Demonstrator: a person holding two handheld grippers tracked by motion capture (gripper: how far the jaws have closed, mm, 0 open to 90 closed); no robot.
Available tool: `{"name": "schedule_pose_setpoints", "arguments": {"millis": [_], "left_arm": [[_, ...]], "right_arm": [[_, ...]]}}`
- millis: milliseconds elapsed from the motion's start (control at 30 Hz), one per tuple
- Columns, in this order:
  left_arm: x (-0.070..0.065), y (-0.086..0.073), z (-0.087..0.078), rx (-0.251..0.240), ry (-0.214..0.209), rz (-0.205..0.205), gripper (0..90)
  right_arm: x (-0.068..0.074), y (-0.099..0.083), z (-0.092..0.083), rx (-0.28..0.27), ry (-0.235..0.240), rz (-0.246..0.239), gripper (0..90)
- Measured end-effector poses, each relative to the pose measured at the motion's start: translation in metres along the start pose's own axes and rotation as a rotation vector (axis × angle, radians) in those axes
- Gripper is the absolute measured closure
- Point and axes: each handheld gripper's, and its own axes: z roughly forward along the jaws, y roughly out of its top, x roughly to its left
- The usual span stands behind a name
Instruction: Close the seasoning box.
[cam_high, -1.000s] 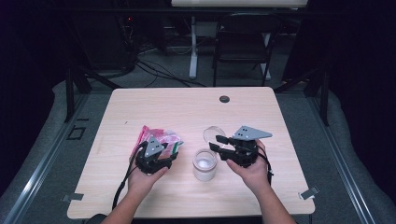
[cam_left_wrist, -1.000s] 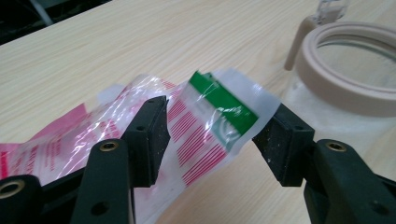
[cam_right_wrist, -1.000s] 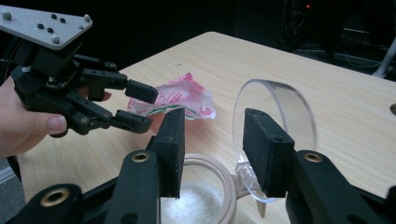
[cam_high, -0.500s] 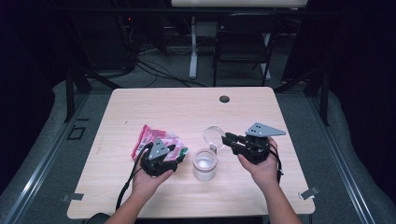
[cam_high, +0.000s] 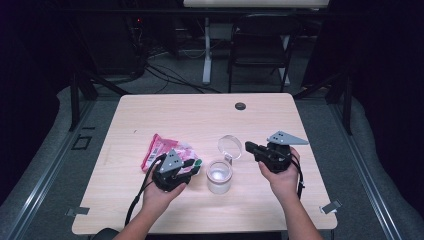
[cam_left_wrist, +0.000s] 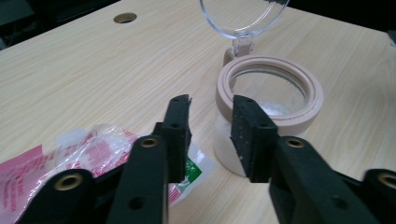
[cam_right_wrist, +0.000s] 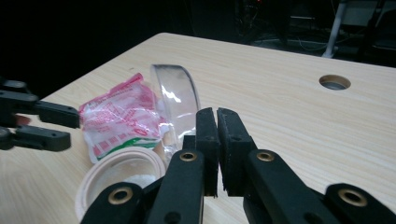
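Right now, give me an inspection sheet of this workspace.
Surface: light wooden table, round cable hole near the far edge.
Job's things: open jar, clear hinged lid flipped up; pink snack packet beside it.
Clutter: nothing seen.
Grippers: left gripper has been closing, jaws apart, nothing between them; right gripper shut, empty.
Cables: black cable trails from the left gripper.
Surroundings: folding chair, dark floor.

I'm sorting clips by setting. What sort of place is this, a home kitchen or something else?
Probably a lab or recording studio, not a kitchen: a bare wooden table with a cable hole, loose cables on the floor, and dark curtains around.
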Motion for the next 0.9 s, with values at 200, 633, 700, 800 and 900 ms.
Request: {"name": "schedule_pose_setpoints", "arguments": {"millis": [200, 633, 700, 800, 900], "left_arm": [[-0.003, 0.005, 0.001, -0.002, -0.021, 0.010, 82.0], [-0.009, 0.018, 0.017, 0.015, -0.073, 0.009, 90.0], [-0.009, 0.022, 0.019, 0.010, -0.080, 0.004, 90.0], [-0.010, 0.030, 0.022, -0.001, -0.082, -0.002, 90.0], [-0.010, 0.036, 0.025, 0.000, -0.083, 0.007, 90.0]], "right_arm": [[-0.005, -0.005, 0.007, 0.029, 0.004, 0.020, 87.0], [-0.004, -0.008, 0.016, 0.046, 0.004, 0.023, 85.3], [-0.003, -0.008, 0.016, 0.051, 0.007, 0.021, 85.3], [-0.003, -0.008, 0.016, 0.054, 0.009, 0.017, 85.1], [-0.002, -0.009, 0.017, 0.053, 0.011, 0.017, 84.9]]}}
